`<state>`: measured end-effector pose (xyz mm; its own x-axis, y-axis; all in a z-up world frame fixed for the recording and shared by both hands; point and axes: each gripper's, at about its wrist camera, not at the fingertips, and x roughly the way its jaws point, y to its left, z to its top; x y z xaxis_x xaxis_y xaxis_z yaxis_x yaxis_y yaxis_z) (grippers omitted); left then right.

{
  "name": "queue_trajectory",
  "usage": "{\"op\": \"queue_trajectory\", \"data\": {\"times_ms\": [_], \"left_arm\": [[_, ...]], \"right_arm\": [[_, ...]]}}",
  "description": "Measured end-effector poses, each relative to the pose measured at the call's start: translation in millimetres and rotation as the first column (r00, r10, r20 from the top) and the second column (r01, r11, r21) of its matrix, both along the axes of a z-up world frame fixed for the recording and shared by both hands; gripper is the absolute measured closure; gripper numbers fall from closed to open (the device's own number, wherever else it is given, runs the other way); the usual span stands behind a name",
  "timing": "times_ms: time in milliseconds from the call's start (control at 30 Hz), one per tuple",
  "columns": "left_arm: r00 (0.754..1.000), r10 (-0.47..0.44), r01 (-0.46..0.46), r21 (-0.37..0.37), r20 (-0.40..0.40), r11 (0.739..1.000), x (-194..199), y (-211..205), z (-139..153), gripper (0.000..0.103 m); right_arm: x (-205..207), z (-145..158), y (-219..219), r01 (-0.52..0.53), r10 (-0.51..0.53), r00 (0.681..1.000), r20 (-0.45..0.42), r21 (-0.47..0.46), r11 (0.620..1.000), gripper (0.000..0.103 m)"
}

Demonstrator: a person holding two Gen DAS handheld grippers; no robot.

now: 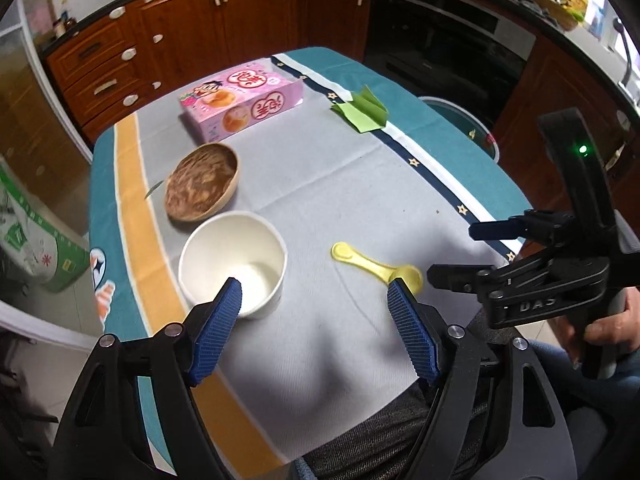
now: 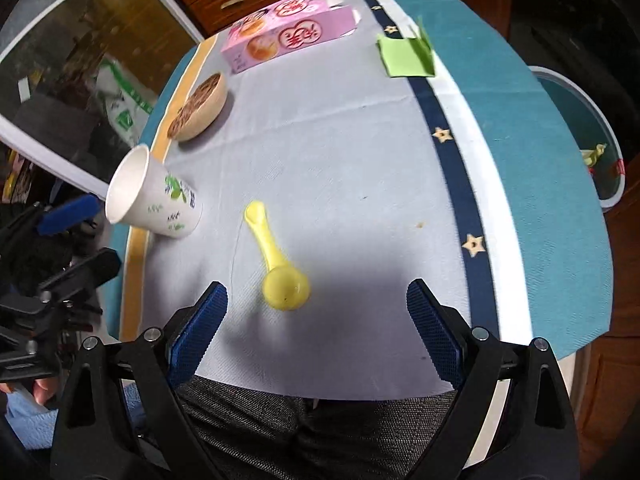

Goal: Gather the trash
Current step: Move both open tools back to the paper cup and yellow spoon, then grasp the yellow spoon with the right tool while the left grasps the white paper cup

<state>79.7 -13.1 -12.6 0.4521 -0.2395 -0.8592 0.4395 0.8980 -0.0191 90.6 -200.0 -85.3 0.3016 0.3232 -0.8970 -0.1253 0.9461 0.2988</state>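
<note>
A white paper cup (image 1: 234, 264) with green print stands upright on the grey tablecloth; it also shows in the right wrist view (image 2: 154, 196). A yellow plastic scoop (image 1: 378, 266) lies to its right, also in the right wrist view (image 2: 276, 264). A pink snack box (image 1: 242, 100) (image 2: 290, 30) and folded green paper (image 1: 362, 114) (image 2: 406, 54) lie at the far side. My left gripper (image 1: 316, 316) is open, its left pad at the cup's near rim. My right gripper (image 2: 318, 320) is open and empty, just short of the scoop's bowl.
A wooden bowl (image 1: 202, 188) (image 2: 200, 106) with brown contents sits behind the cup. A teal bin (image 2: 588, 136) with some trash in it stands on the floor beyond the table's right edge (image 1: 476, 128). Kitchen cabinets (image 1: 160, 48) stand beyond the table.
</note>
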Motion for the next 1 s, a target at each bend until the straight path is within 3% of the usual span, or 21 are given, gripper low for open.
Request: {"op": "queue_trajectory", "data": {"times_ms": [100,167,233,367,433,500,700,1000], "left_arm": [[1.0,0.021,-0.021,0.004,0.016,1.0,-7,13,-8,0.018],[0.999,0.035,-0.035,0.008,0.023,0.999,-8,19,-14,0.018],[0.999,0.053,-0.053,-0.001,0.007,0.999,-5,28,-23,0.018],[0.996,0.087,-0.087,-0.023,-0.023,0.996,5,42,-39,0.017],[0.992,0.116,-0.118,-0.05,-0.043,0.992,15,49,-48,0.018],[0.988,0.143,-0.148,-0.077,-0.062,0.986,23,55,-56,0.017],[0.977,0.189,-0.203,-0.163,-0.096,0.966,44,57,-65,0.017],[0.979,0.194,-0.202,-0.165,-0.064,0.965,52,44,-74,0.015]], "right_arm": [[-3,-8,14,-0.038,0.038,0.999,0.004,-0.033,0.999,0.02],[-2,-14,23,-0.062,0.062,0.998,-0.009,-0.059,0.996,0.039],[-1,-22,31,-0.086,0.084,0.996,-0.023,-0.09,0.992,0.048],[-1,-28,45,-0.123,0.124,0.992,-0.003,-0.171,0.978,0.052],[-3,-28,55,-0.137,0.152,0.988,0.034,-0.269,0.953,0.074],[-5,-28,60,-0.154,0.173,0.984,0.038,-0.296,0.943,0.074],[12,-23,43,-0.1,0.105,0.994,0.017,-0.182,0.978,0.074],[36,-20,16,-0.012,0.011,1.0,-0.005,-0.091,0.996,0.074]]}}
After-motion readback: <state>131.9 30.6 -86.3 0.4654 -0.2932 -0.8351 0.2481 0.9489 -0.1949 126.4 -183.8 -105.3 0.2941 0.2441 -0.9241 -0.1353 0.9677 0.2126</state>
